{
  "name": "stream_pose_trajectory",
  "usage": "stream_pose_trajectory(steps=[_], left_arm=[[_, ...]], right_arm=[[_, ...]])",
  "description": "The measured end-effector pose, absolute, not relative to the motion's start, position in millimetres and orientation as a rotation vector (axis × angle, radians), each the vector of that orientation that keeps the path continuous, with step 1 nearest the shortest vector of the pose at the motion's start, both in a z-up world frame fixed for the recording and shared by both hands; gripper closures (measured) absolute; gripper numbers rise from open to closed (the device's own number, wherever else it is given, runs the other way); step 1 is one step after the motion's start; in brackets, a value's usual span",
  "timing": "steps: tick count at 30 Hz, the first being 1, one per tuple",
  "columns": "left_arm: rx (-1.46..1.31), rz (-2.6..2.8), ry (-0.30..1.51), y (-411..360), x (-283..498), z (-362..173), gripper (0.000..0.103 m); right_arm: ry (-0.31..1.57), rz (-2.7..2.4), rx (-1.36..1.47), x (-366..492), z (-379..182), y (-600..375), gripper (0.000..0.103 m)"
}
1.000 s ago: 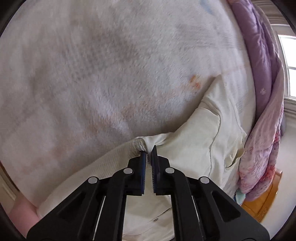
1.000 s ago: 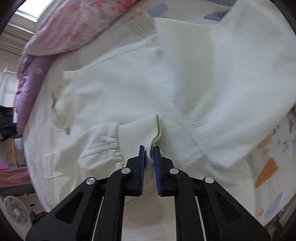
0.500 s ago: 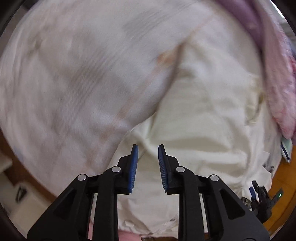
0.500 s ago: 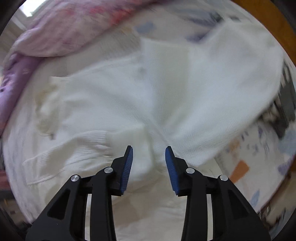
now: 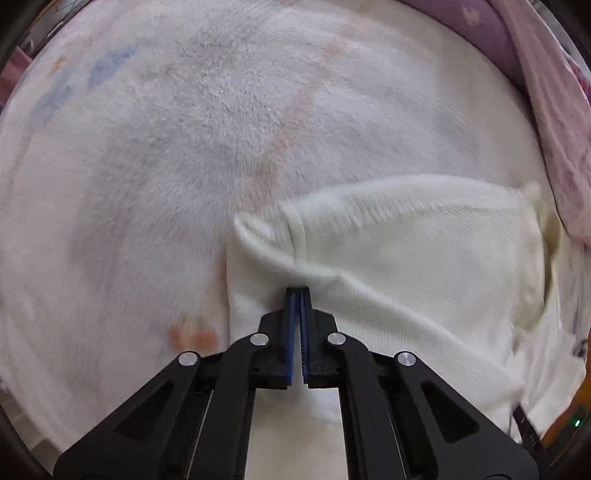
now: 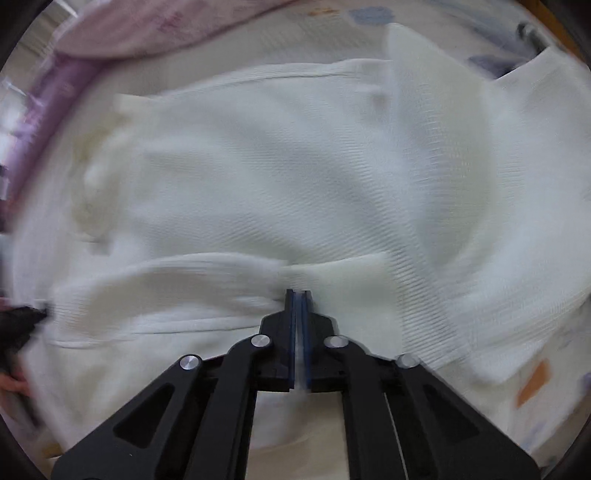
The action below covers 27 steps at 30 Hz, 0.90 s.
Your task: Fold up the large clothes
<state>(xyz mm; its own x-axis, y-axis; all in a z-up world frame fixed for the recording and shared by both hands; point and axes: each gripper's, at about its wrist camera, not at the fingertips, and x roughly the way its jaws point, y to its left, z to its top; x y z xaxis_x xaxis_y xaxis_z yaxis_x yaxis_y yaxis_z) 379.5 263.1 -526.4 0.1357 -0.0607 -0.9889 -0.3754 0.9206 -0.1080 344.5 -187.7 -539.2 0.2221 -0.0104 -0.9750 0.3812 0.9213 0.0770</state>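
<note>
Two black two-finger grippers with blue ribbed pads are seen, each pinched on the same cream-white ribbed knit garment (image 5: 413,258). In the left wrist view, the left gripper (image 5: 296,291) is closed with its pads pressed together, and a bunched fold of the garment is clamped at their tips. From that pinch the knit is drawn out in a taut ridge toward the lower right. The garment is spread over a fluffy white fleece blanket with faint pink, blue and orange prints (image 5: 177,155), which covers the bed and fills most of this view. A crumpled purple and pink floral quilt (image 5: 546,96) is heaped along the upper right edge of the bed, touching the garment's far corner. At the lower right a strip of orange-brown wood (image 5: 565,428) is visible beyond the blanket.

In the right wrist view, the right gripper (image 6: 298,293) is likewise closed, with a fold of the garment (image 6: 280,177) nipped between its pads. The knit is laid across nearly the whole frame, blurred by motion. The quilt (image 6: 155,29) is bunched along the top left, and the printed blanket (image 6: 535,384) shows at the lower right.
</note>
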Motion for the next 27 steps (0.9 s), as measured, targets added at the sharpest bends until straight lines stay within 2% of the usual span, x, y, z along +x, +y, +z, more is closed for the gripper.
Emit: stream_pose_trajectory(steps=[2,6,9,11,17,20,27], left_arm=[[-0.356,0.246,1.421,267,385,-524,0.099],[-0.281,0.254,1.452,264,384,-513,0.1],[-0.271,0.184,1.434,256,362,-487,0.099],[-0.265,0.149,1.466,249,335,-477,0.1],[-0.337,0.262,1.656,257,242,-519,0.1],[-0.411,0.236,1.52,269,218,-532,0.1],[-0.289,0.198,1.547,261,231,-503,0.097]], right_arm=[[1.287,-0.267,0.329,343,-540,-194,0.103],[1.327,-0.28,0.355,344,-532,-198,0.103],[1.266,-0.222,0.362,335,-499,-188,0.102],[1.294,-0.19,0.305,328,-490,-173,0.102],[1.452,-0.146,0.328,294,-528,-149,0.103],[1.389,-0.137,0.412,290,-543,-161,0.103],[1.405,-0.171,0.429,297,-504,-172,0.101]])
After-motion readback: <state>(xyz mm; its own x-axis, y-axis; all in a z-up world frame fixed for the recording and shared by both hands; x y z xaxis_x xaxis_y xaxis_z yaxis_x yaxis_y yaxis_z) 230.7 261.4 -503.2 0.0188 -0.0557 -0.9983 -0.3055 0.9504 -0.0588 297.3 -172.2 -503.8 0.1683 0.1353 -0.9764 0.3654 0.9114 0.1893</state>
